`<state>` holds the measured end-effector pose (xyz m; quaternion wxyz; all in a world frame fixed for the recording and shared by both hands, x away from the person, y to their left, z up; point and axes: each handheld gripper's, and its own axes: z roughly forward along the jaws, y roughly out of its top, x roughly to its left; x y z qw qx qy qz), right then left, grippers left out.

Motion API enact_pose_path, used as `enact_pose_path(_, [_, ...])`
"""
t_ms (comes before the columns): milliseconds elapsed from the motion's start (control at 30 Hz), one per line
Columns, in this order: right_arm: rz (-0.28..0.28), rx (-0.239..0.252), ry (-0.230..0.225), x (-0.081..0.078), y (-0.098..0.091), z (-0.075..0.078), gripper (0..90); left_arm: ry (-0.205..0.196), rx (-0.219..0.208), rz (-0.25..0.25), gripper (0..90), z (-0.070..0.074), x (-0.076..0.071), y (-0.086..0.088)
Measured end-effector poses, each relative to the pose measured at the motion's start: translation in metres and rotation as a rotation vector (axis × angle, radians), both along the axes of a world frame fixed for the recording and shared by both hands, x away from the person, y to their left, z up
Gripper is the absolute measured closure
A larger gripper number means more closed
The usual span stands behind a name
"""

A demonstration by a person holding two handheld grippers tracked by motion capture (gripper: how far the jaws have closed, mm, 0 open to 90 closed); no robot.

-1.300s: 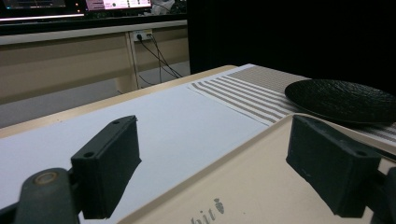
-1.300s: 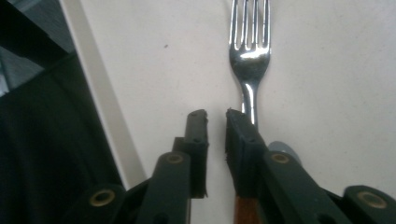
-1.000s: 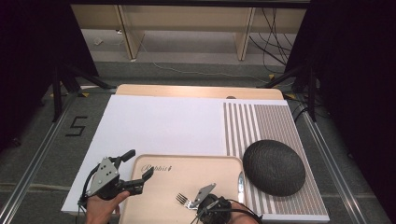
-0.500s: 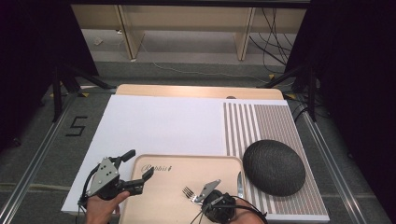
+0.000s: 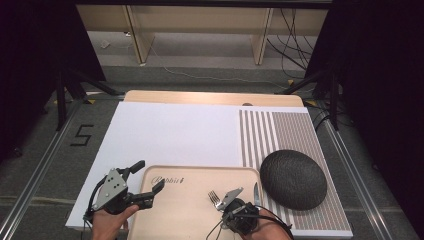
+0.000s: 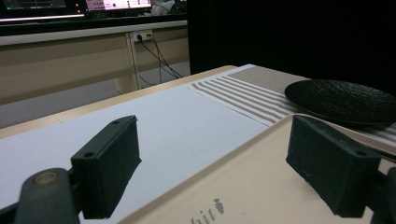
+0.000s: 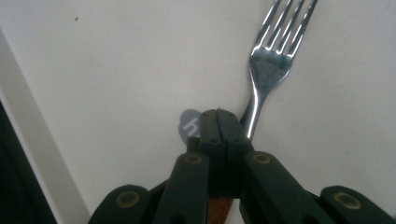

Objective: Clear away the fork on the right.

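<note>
My right gripper [image 5: 226, 204] hovers over the near right part of a pale wooden tray [image 5: 190, 220]. Its jaws are shut on a steel fork [image 5: 214, 197] with a wooden handle. In the right gripper view the fork [image 7: 268, 60] sticks out past the closed jaw tips of the right gripper [image 7: 218, 116], tines pointing away over the tray [image 7: 116, 70]. My left gripper [image 5: 147, 177] is open at the tray's near left corner; in its own view its two jaws [image 6: 219, 170] straddle the tray rim [image 6: 243, 154] with nothing between them.
A knife [image 5: 256, 192] lies at the tray's right edge. A black textured plate [image 5: 293, 179] sits on a striped placemat [image 5: 280, 130] to the right. A white sheet [image 5: 175, 135] covers the table beyond the tray. The plate [image 6: 341, 100] also appears low and flat in the left gripper view.
My right gripper has shifted right and a little farther onto the tray, carrying the fork with it. The left gripper has stayed put.
</note>
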<state>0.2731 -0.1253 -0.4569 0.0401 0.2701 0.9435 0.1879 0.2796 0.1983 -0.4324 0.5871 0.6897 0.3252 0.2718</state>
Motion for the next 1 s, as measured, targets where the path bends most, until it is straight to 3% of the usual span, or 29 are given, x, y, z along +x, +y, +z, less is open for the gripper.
enact_pose_path(433, [-0.019,-0.027,0.006,0.002,-0.015,0.0,90.0,0.0,-0.001,-0.001,16.3,0.0,0.0,0.0])
enact_pose_path(633, [-0.036,-0.035,0.035,0.001,-0.023,-0.001,90.0,-0.001,0.002,-0.003,16.3,0.0,-0.001,0.0])
enact_pose_path(1000, [-0.046,-0.041,0.03,0.002,-0.036,0.0,90.0,-0.001,0.001,-0.002,16.2,0.0,-0.001,0.0])
